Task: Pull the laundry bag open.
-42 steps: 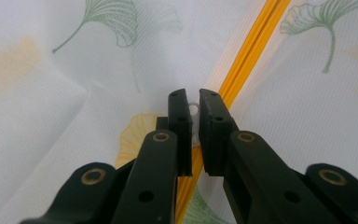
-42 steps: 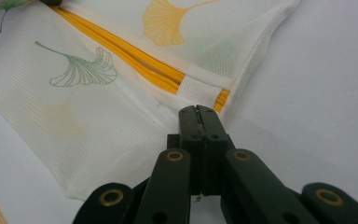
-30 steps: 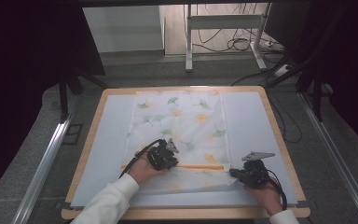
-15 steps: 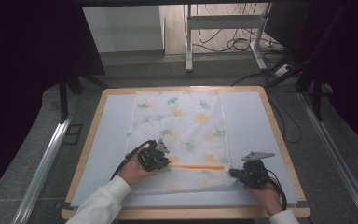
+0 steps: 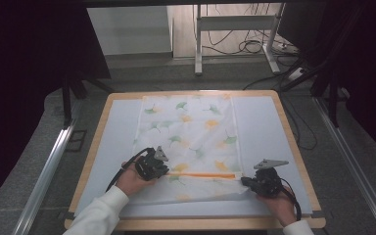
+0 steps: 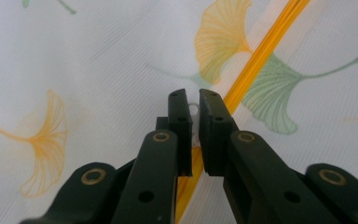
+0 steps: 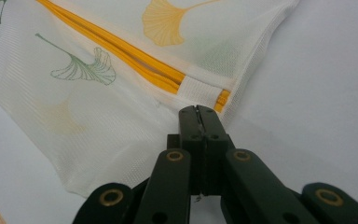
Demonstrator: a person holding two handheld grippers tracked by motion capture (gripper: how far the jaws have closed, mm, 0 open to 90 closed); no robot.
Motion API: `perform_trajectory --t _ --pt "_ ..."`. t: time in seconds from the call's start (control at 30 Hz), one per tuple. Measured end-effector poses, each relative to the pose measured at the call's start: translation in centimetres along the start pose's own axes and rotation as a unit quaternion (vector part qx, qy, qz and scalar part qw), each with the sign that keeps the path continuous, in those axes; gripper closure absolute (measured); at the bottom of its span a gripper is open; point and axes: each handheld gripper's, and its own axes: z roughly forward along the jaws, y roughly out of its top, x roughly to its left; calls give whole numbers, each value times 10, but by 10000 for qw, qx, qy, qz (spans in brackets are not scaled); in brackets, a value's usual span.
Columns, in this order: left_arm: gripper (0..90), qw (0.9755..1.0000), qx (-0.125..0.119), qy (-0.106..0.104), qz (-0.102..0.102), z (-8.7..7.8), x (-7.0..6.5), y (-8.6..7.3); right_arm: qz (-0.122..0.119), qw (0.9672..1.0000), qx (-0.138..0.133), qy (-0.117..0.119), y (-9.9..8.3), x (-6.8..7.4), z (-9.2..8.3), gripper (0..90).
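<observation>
A white mesh bag (image 5: pixel 191 127) printed with green and orange ginkgo leaves lies flat on the table. An orange zipper (image 5: pixel 208 175) runs across its near end. My left gripper (image 5: pixel 162 171) is at the zipper's left part, shut on the small pale zipper pull (image 6: pixel 194 111), which shows between the jaw tips of that left gripper (image 6: pixel 195 100) beside the zipper (image 6: pixel 261 51). My right gripper (image 5: pixel 247 182) is at the zipper's right end. In the right gripper view, the right gripper (image 7: pixel 198 109) is shut on the bag's mesh (image 7: pixel 74 116) just below the zipper's end (image 7: pixel 221 98).
The bag rests on a pale blue-white mat (image 5: pixel 112 142) on a table with a wooden rim (image 5: pixel 293 142). Bare mat lies on both sides of the bag. Beyond the table stand a metal frame (image 5: pixel 235 29) and floor cables (image 5: pixel 254 46).
My left gripper has slid to the left along the zipper, and more of the orange line shows between the two grippers. The right gripper has stayed put.
</observation>
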Motion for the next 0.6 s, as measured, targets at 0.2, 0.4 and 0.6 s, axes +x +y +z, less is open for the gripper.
perform_trajectory --t 0.2,0.4,0.6 --pt "845 10000 -6 3 -97 -3 5 -6 -8 10000 -6 2 0 0 0 900" --pt "845 9999 27 57 -127 -7 8 -12 -9 10000 -5 -5 0 0 0 900" --pt "845 9997 60 112 -216 -12 15 -22 -6 10000 -9 -1 0 0 0 900"
